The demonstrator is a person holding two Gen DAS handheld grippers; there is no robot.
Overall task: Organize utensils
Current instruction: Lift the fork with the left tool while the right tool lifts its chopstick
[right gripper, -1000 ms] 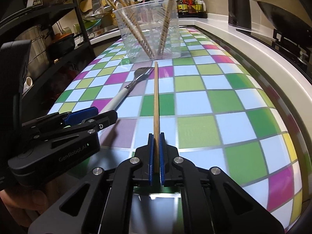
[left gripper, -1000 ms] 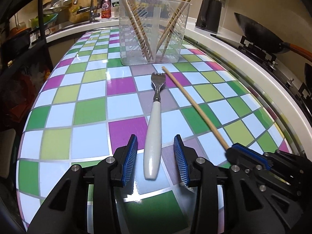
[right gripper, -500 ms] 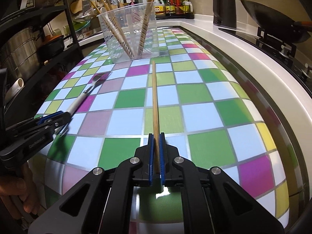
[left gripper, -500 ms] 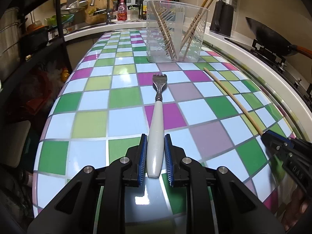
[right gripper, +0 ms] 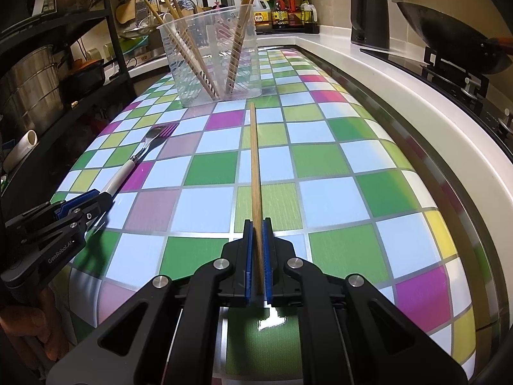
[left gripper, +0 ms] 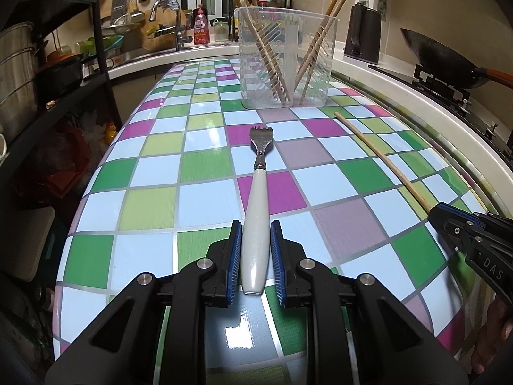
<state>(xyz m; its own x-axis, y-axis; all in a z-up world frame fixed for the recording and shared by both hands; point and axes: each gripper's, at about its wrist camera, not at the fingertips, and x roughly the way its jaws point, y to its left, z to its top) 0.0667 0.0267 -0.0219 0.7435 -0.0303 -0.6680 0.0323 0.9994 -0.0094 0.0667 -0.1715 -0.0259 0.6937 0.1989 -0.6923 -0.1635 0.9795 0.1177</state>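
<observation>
Left tongs (left gripper: 255,256) pinch the white handle end of the fork (left gripper: 256,218), blue pads (left gripper: 235,253) against both sides of it; fork lies flat on the checkered counter (left gripper: 154,205), tines pointing away toward the holder. Right tongs (right gripper: 258,260) pressed together on the near end of a single wooden chopstick (right gripper: 255,173), which runs straight ahead with its far tip close to the holder's base; can't tell if the tip touches the counter. In the left view the right tongs sit at the right edge with the chopstick slanting off toward the back; in the right view the left tongs show at far left, fork beyond them. Fork and chopstick well apart, roughly side by side. Further back, clear plastic utensil holder (left gripper: 287,61) stands upright on the counter, several chopsticks leaning inside in two bunches. Behind it, black kettle (left gripper: 362,37) on the white ledge, wok (left gripper: 442,61) on the stove at right, sink faucet (left gripper: 174,22) and a black shelf rack (left gripper: 64,73) with pots at left.
</observation>
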